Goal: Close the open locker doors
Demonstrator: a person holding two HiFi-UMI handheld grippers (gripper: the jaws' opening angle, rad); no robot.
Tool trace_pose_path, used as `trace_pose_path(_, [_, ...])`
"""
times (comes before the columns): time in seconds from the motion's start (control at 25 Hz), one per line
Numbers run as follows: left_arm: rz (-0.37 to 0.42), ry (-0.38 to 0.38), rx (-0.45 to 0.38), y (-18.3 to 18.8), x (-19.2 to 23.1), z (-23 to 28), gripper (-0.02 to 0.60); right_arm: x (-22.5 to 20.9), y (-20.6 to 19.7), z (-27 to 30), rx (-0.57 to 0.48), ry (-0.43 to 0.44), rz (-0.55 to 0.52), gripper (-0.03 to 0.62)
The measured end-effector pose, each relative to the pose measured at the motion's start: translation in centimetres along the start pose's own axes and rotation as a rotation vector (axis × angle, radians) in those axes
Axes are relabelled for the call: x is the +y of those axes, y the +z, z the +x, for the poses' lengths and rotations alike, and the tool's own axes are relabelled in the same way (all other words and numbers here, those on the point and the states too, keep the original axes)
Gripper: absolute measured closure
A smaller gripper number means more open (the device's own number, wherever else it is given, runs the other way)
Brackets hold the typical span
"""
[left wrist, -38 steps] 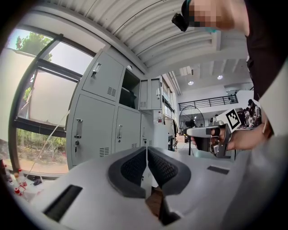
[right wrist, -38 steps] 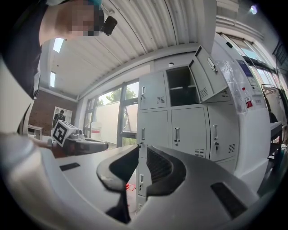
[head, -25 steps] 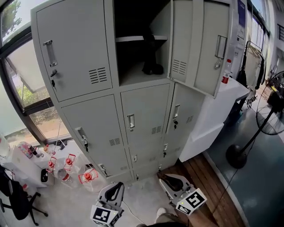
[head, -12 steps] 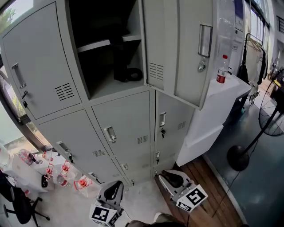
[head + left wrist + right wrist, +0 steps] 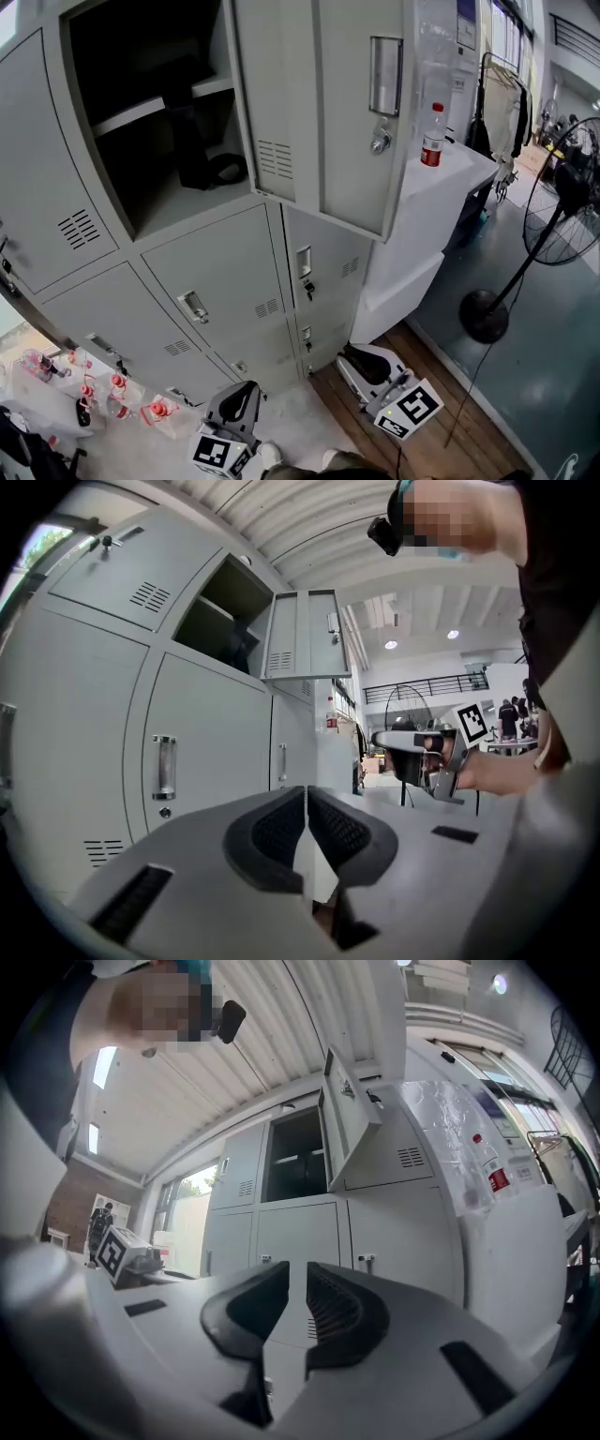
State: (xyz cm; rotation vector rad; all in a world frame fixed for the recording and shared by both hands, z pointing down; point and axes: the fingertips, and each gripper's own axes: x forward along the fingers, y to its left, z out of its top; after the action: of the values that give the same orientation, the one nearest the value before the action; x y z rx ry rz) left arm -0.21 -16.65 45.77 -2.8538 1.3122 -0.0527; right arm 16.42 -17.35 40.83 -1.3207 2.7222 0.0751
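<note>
A grey locker bank [image 5: 216, 281] fills the head view. Its upper middle compartment [image 5: 159, 141] stands open, with a shelf and a dark object [image 5: 206, 167] inside. The open door [image 5: 323, 112] swings out to the right, and shows too in the left gripper view [image 5: 305, 635] and the right gripper view [image 5: 349, 1115]. Both grippers hang low by the floor, far below that door. My left gripper [image 5: 239, 401] [image 5: 307, 803] is shut and empty. My right gripper [image 5: 361, 361] [image 5: 298, 1288] is shut and empty as well.
A white cabinet [image 5: 441, 197] stands right of the lockers, with a red-labelled bottle [image 5: 431, 136] on top. A standing fan [image 5: 553, 202] is at the right on the grey floor. Several red-capped bottles [image 5: 94, 394] lie on the floor at the left.
The lockers have slid left and grown larger in the head view, so the open door now sits near the middle. Both grippers stay low and shut.
</note>
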Motion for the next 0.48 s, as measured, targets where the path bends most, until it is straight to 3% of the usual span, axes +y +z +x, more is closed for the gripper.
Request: trace_pose_path(0.48, [0.022, -0.285, -0.03, 1.3, 0.7, 7.5, 0.563, -3.8, 4.1, 0.4, -0.062, -0.238, -0.058, 0.528])
